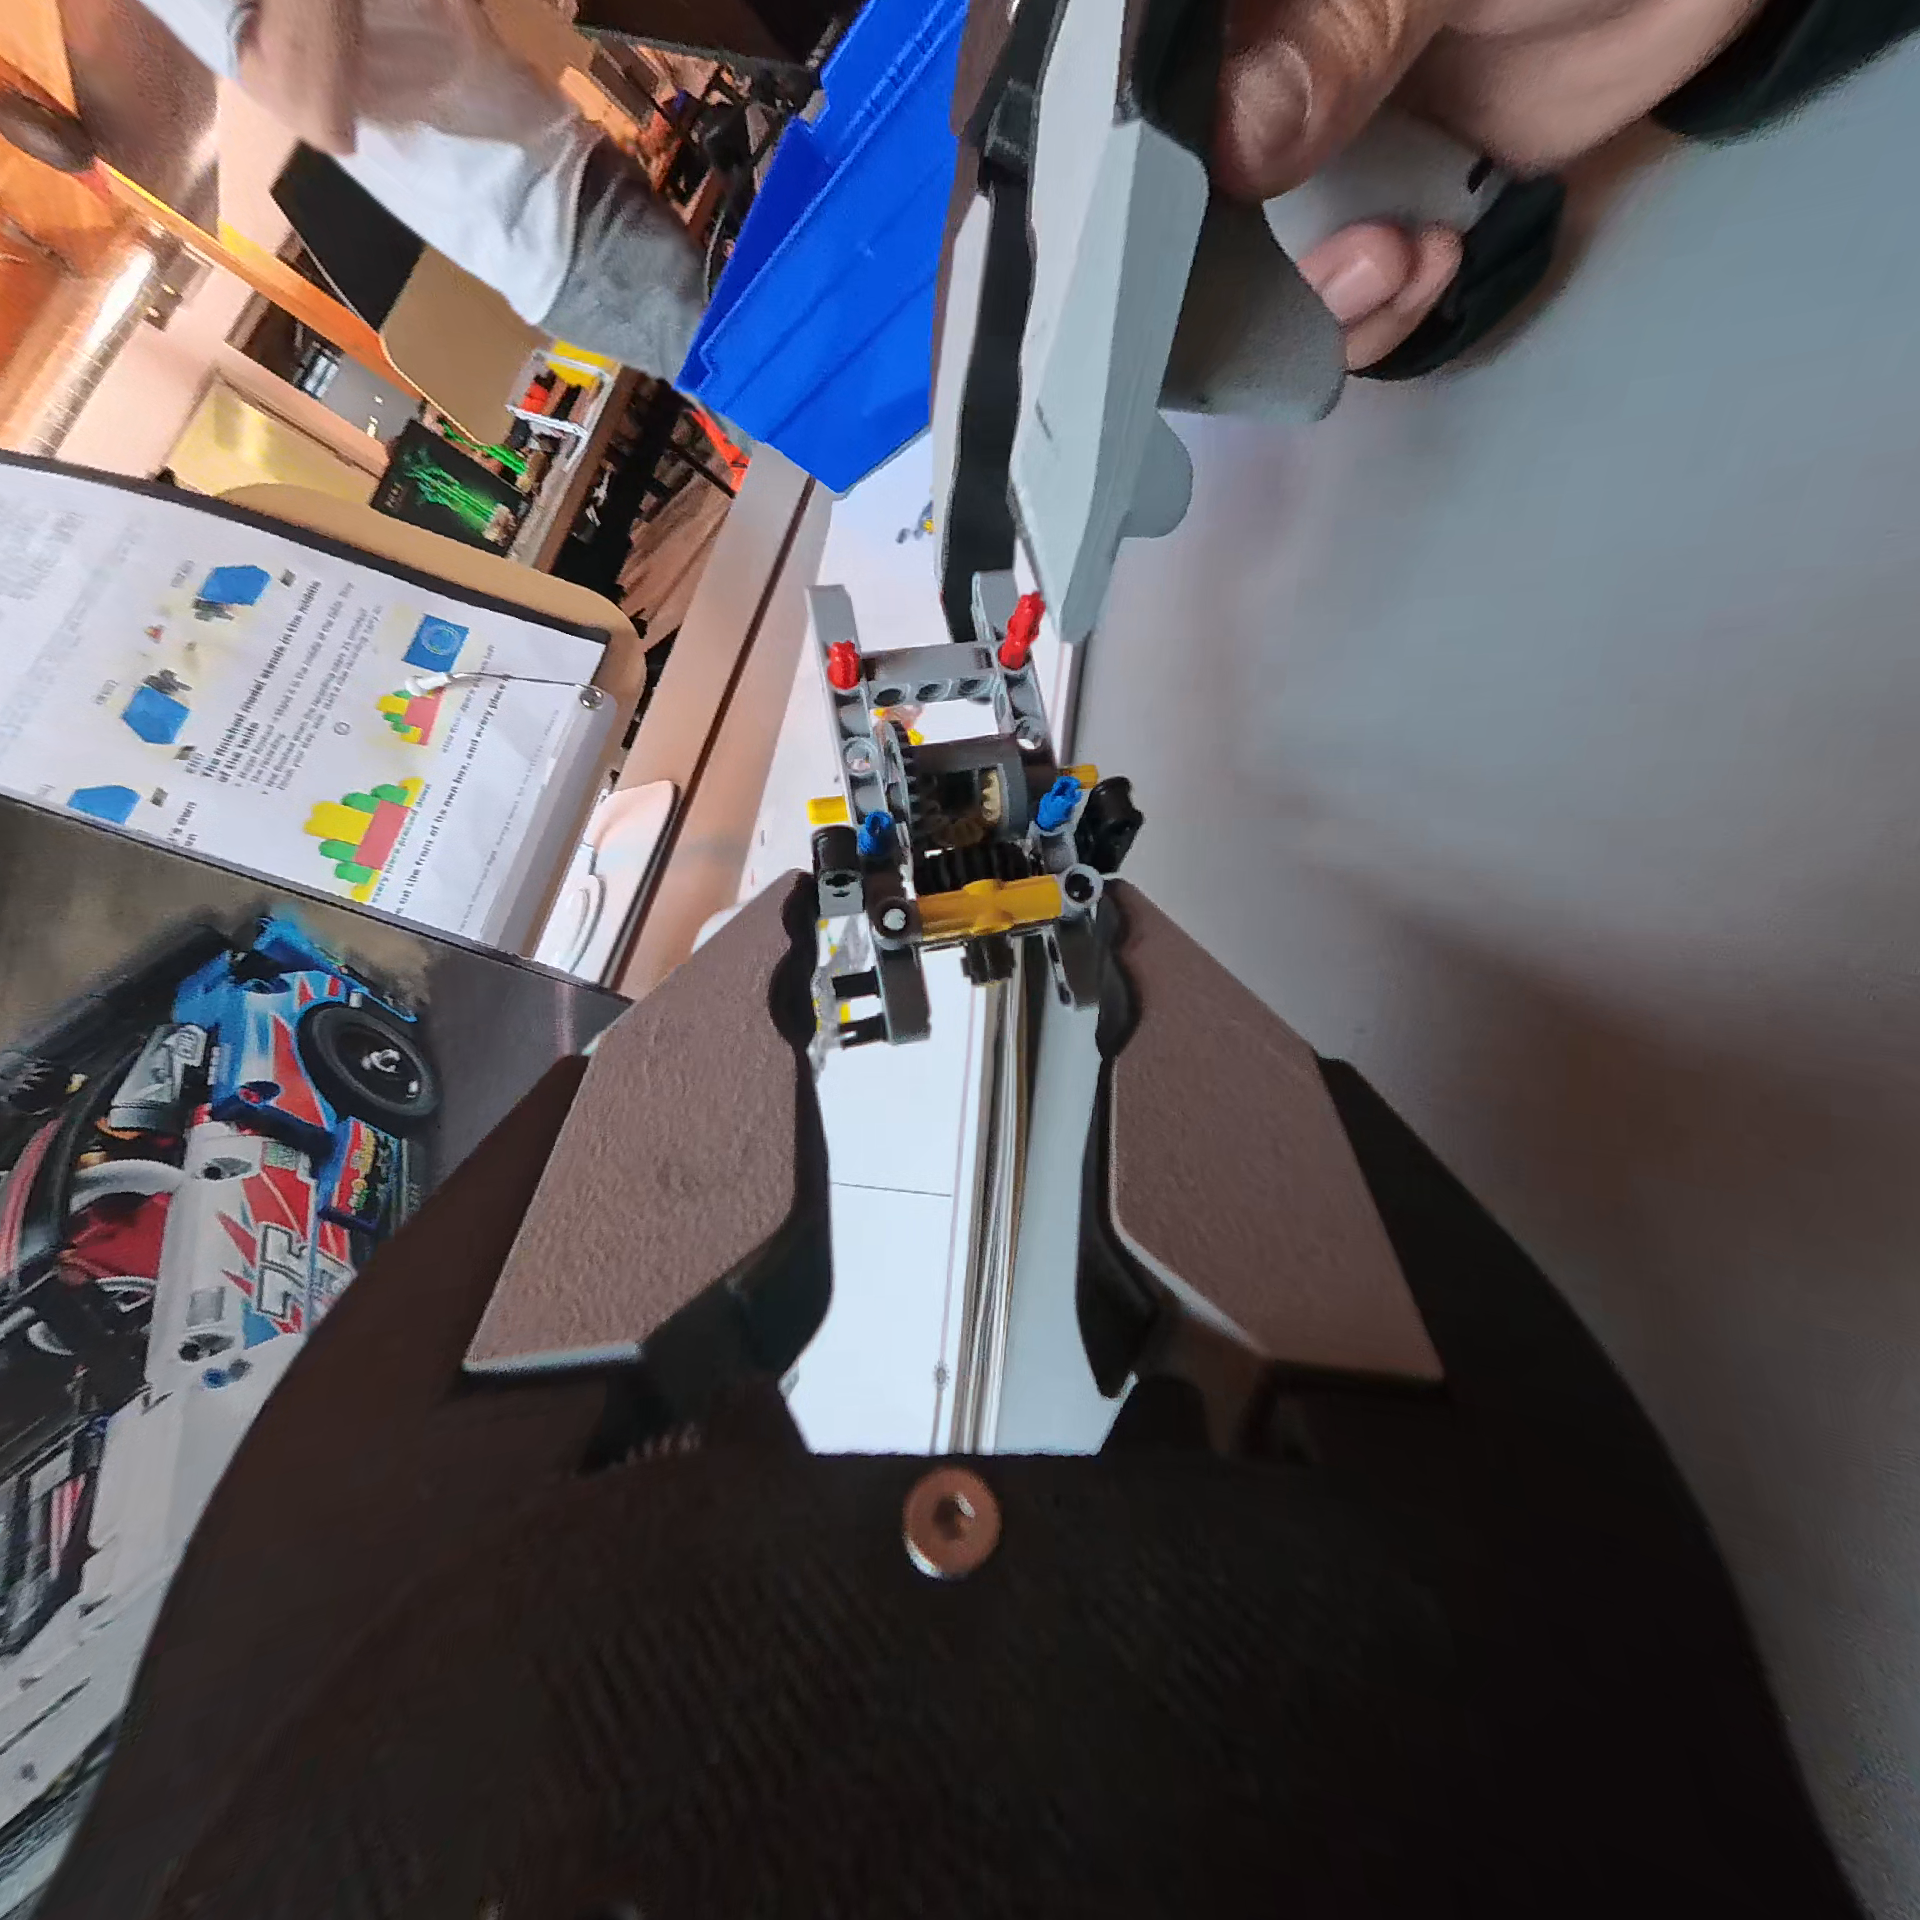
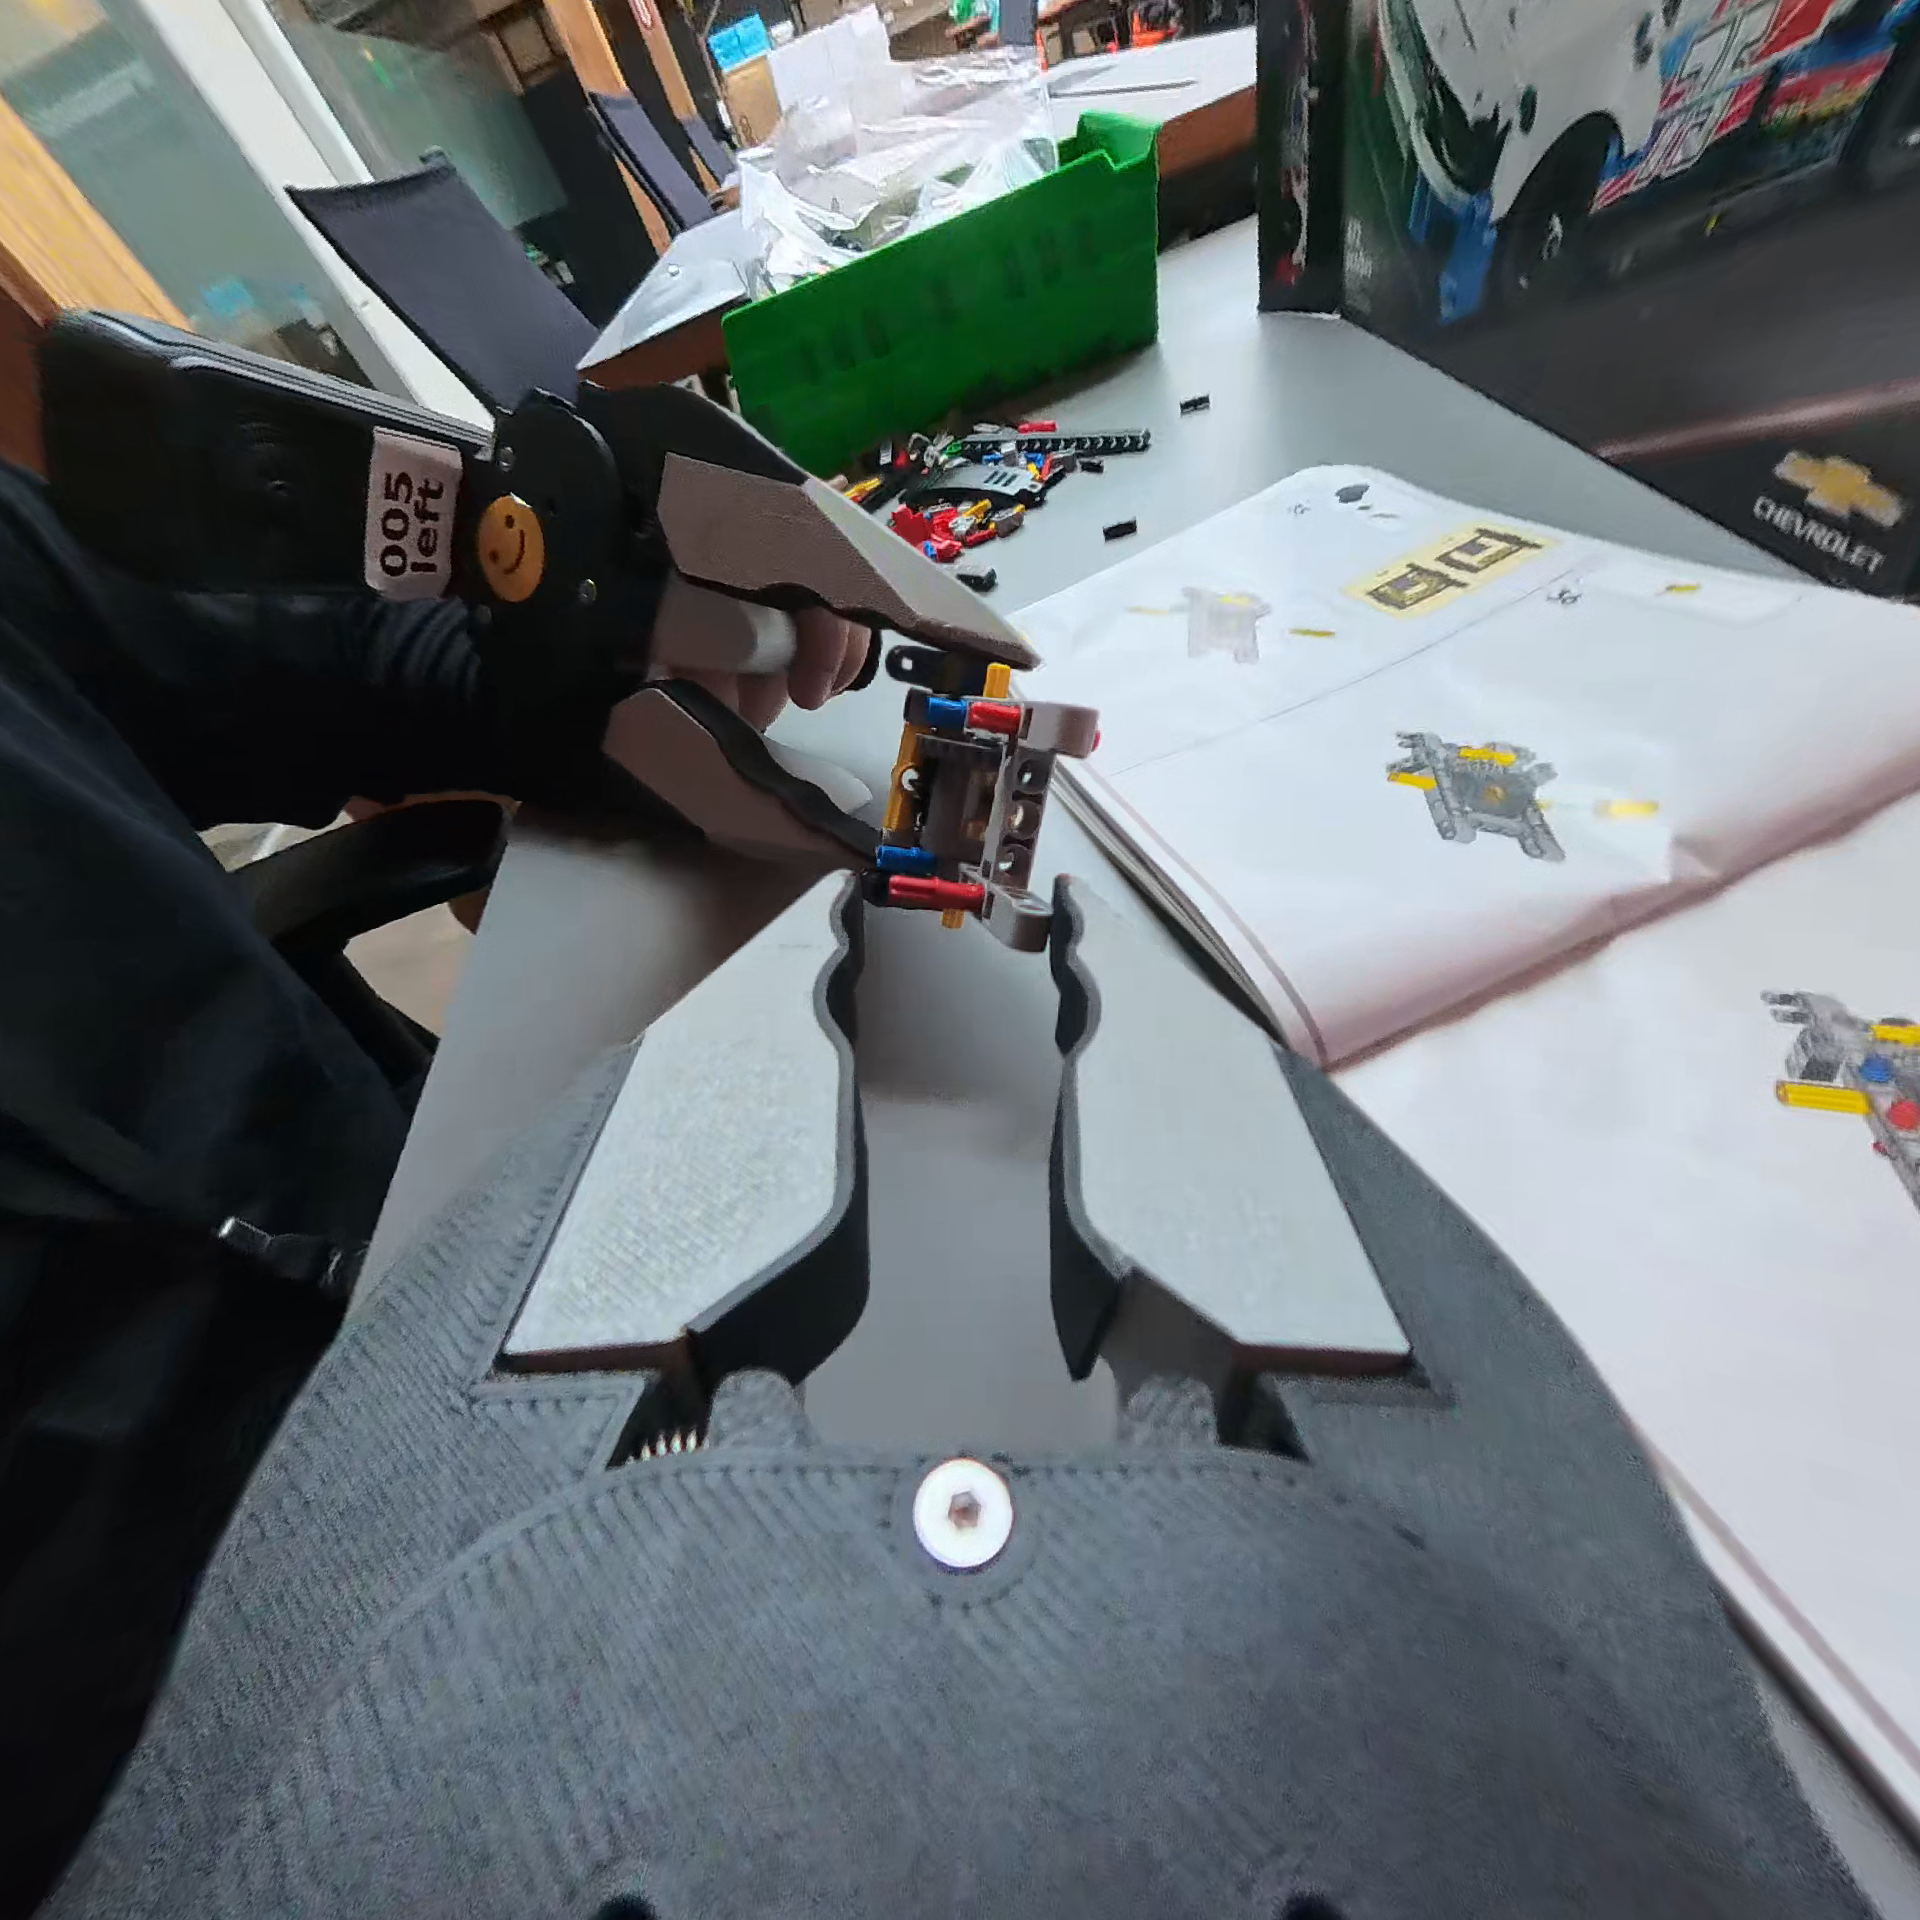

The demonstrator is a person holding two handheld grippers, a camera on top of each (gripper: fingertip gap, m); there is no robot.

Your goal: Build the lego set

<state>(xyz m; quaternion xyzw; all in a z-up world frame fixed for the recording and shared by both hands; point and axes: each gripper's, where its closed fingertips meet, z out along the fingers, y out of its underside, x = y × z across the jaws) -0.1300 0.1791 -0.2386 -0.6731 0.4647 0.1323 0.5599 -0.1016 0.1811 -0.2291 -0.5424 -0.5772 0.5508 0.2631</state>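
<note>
While the left gripper (image 1: 956,925) is clamping the lego assembly (image 1: 961,800) between its tips above the table (image 2: 623,935), the right gripper (image 2: 956,914) is gaping, jaws apart, just near of it. Far-side gears are lying hidden. Green bin (image 2: 945,301) is holding plastic bags (image 2: 883,156); loose pieces (image 2: 987,488) are lying beside it.
</note>
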